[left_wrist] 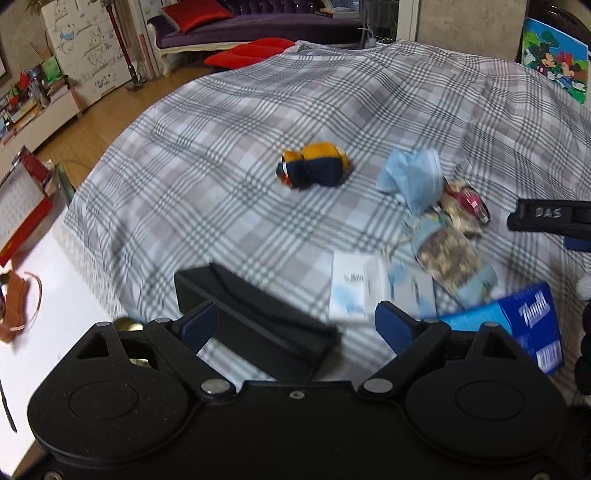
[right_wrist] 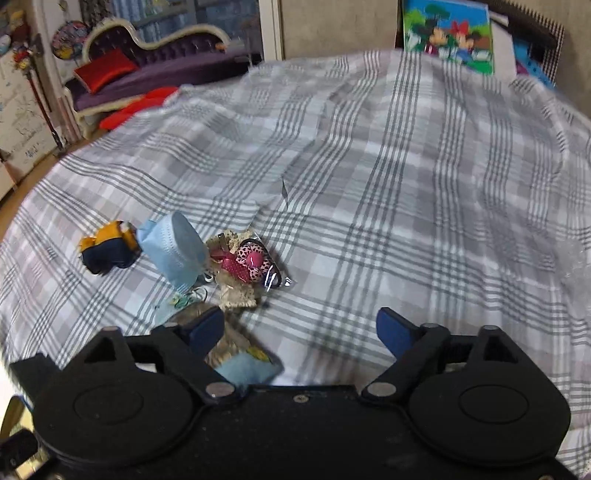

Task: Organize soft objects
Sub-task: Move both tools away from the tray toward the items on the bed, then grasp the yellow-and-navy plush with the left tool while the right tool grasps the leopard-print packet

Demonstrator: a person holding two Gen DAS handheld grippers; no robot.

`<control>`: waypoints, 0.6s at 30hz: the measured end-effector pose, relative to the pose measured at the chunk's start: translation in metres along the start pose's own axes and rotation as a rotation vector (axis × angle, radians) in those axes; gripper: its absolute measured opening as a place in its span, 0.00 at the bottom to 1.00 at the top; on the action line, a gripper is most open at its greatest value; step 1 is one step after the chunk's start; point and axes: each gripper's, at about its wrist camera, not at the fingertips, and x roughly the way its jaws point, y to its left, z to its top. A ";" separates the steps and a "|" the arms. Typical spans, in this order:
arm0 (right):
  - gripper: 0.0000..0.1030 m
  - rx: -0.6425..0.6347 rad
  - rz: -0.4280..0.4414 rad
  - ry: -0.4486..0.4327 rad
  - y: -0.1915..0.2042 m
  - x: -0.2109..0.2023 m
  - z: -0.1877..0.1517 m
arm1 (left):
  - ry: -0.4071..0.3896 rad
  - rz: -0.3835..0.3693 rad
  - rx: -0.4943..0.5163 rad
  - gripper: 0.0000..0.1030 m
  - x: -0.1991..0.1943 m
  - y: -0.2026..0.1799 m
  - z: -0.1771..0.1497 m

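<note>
Closest in, the left gripper has its blue pads spread wide, with nothing pinched between them. Under and just ahead of it lies a black box, one long edge running diagonally across the gap between the fingers; whether either pad touches it cannot be told through the blur. A white packet sits just beyond the right finger, and a blue tissue pack is at the right edge.

The right gripper also stands wide apart and empty, over bare plaid sheet. Its left finger overlaps a small light-blue pillow with a mottled brown patch (contact unclear).

A little farther out the soft things cluster: a pale blue face mask, a pink spotted bow on lace trim touching the mask's right side, and a yellow and navy plush toy just left of the mask. In the left view the toy lies by itself, well apart from the black box.

To the right of the cluster the sheet is open and wrinkled all the way to the far edge. On the left the bed's edge drops to wood floor; beyond stand a purple chaise with a red cushion, and a cartoon picture at the far side.
</note>
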 end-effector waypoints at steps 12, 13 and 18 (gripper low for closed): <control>0.77 0.008 -0.010 0.138 0.038 0.093 0.039 | 0.033 0.000 -0.041 0.86 0.055 0.014 0.058; 0.77 0.002 -0.002 0.135 0.042 0.097 0.040 | 0.034 0.000 -0.045 0.86 0.060 0.015 0.062; 0.78 -0.052 0.018 0.129 0.056 0.118 0.034 | 0.039 0.004 -0.071 0.86 0.086 0.021 0.085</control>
